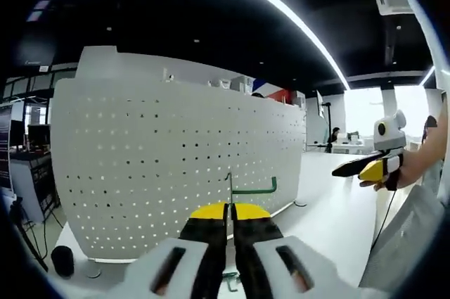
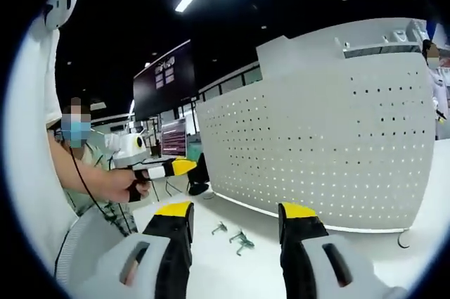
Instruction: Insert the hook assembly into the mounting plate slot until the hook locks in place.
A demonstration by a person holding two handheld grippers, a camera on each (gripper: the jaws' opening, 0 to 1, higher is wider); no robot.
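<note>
Left tool (image 1: 230, 223) around green hook (image 1: 249, 188)

One white pegboard (image 1: 176, 165) stands on the one desk (image 1: 330, 207). One green hook (image 1: 252, 188) sits pinched in the left claw (image 1: 230, 209). Loose hooks on the desk: three (image 2: 238, 237) near the right claw (image 2: 235, 214), plus one more (image 2: 403, 240) by the pegboard's foot (small, so the count is approximate). Two claws in all.
</note>
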